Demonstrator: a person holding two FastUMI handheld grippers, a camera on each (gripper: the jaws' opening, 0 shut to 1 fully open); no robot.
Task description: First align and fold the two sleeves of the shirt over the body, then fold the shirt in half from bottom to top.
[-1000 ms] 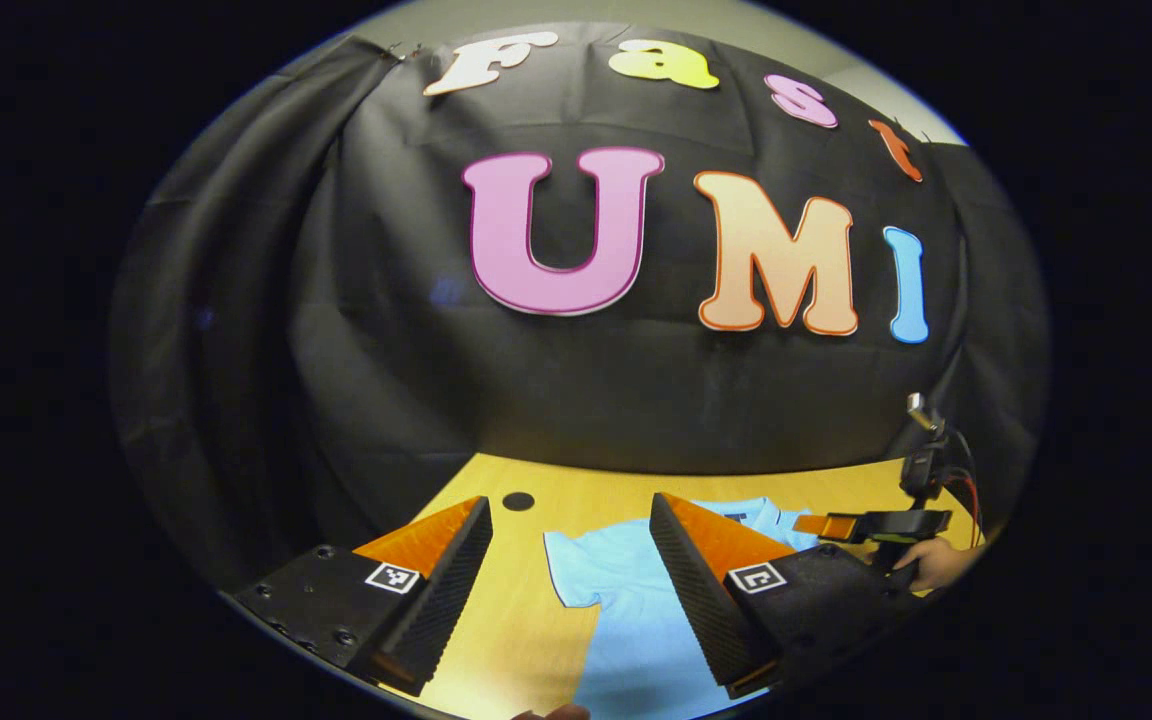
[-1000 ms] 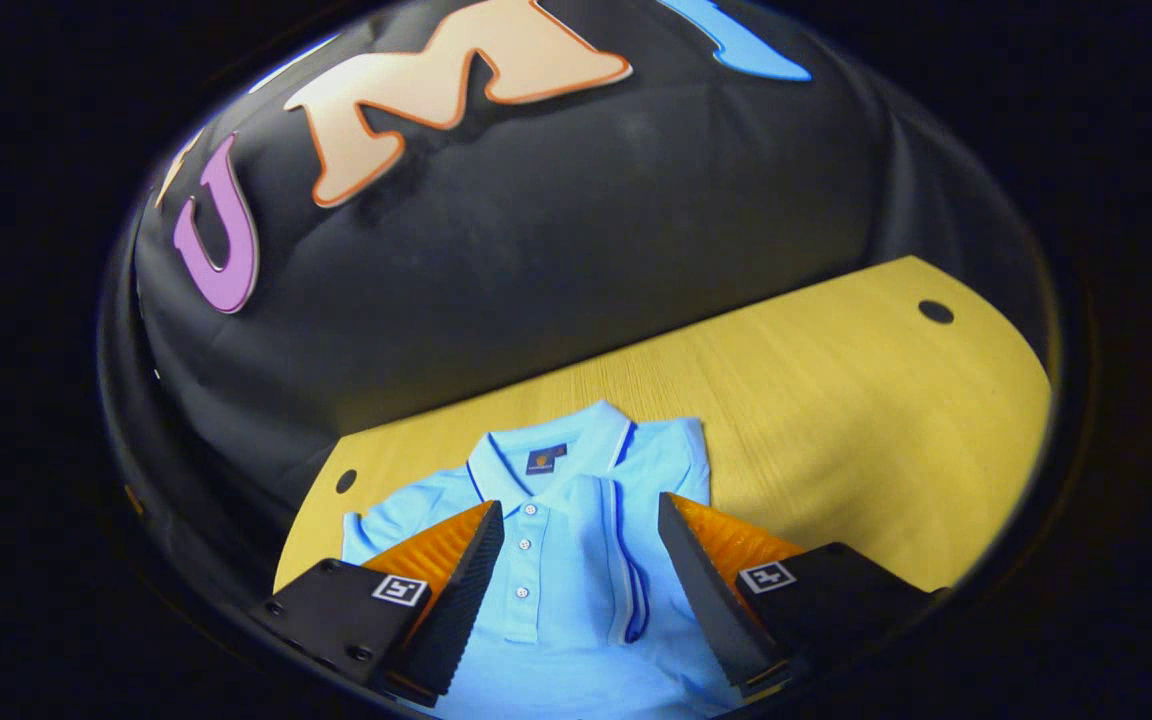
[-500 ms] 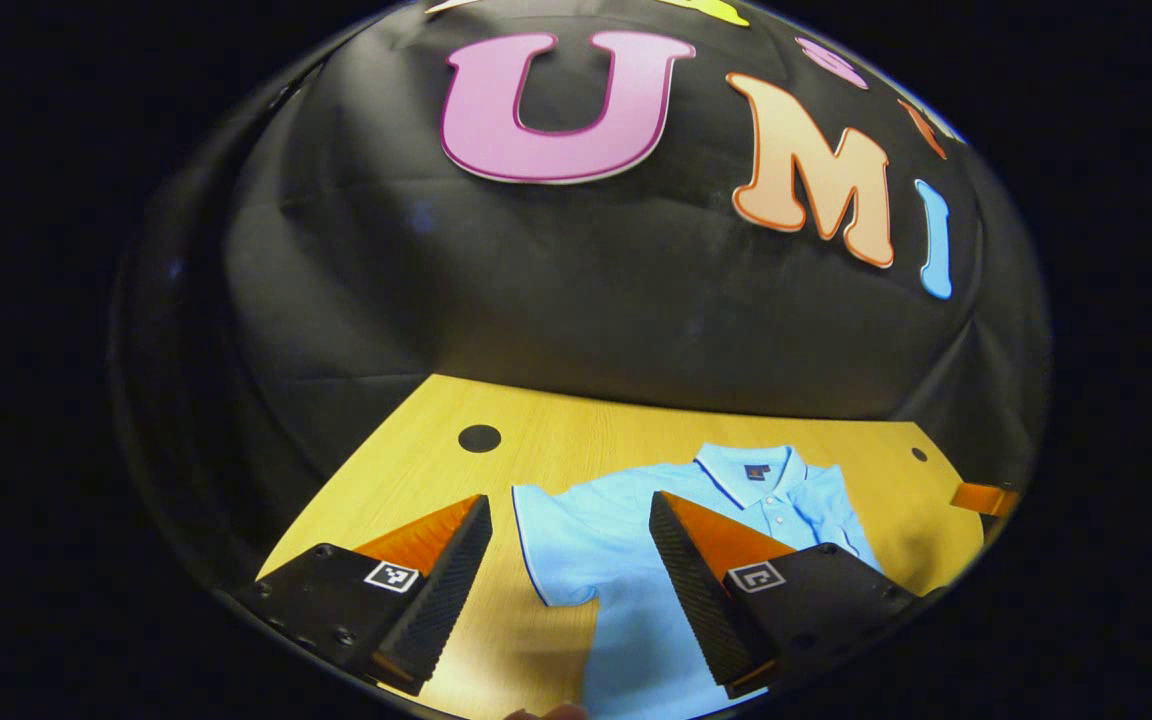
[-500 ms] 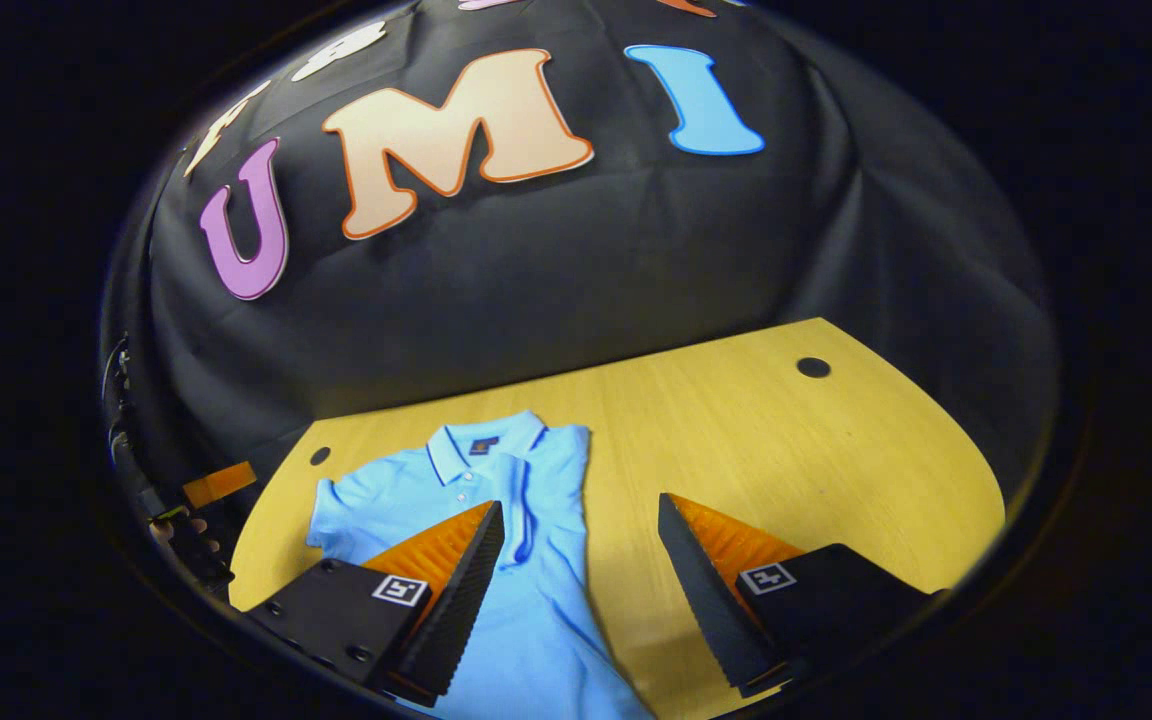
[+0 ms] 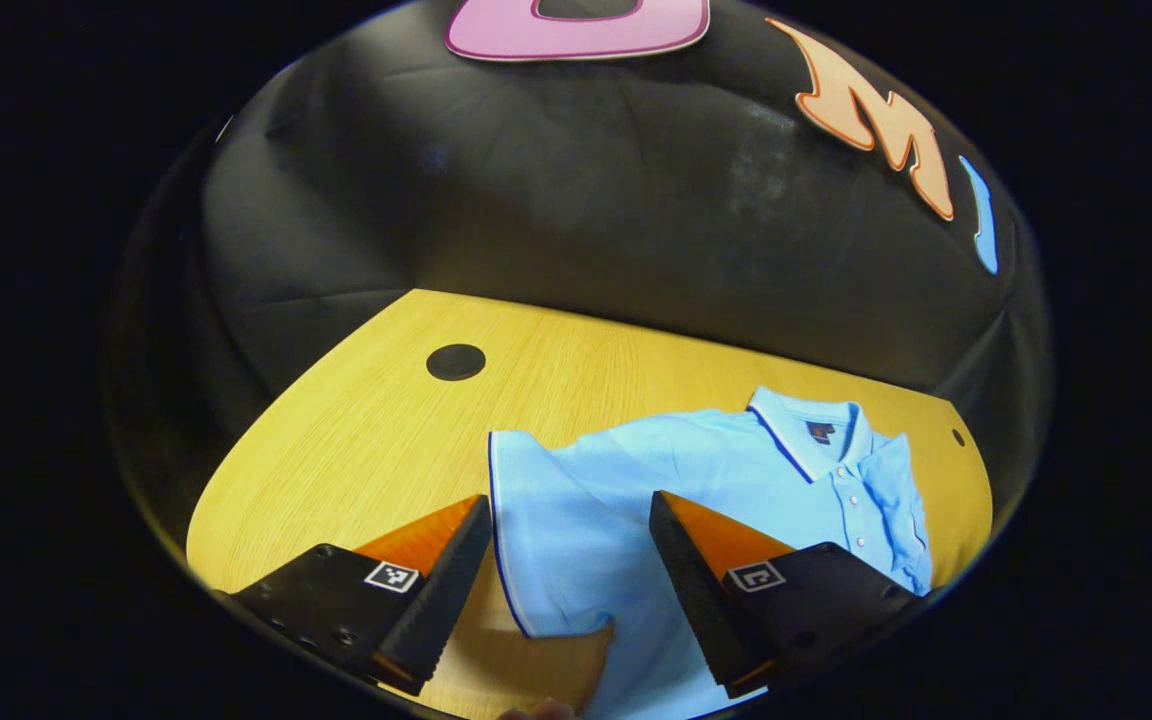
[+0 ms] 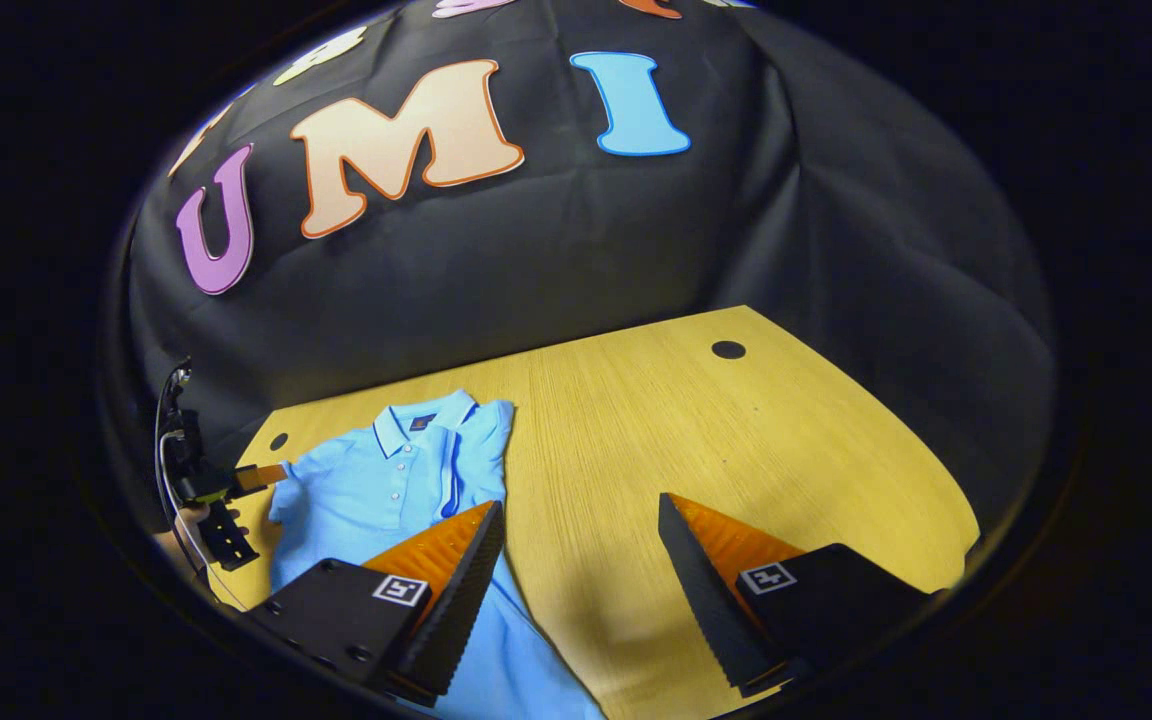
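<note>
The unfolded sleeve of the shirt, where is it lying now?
In the left gripper view the unfolded sleeve lies flat on the wooden table, spread between the open fingers of the left gripper, below the table's dark round hole.

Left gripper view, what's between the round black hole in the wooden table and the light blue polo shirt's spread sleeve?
Only bare yellow wooden table lies between the black hole and the light blue polo shirt's sleeve, in the left gripper view.
</note>
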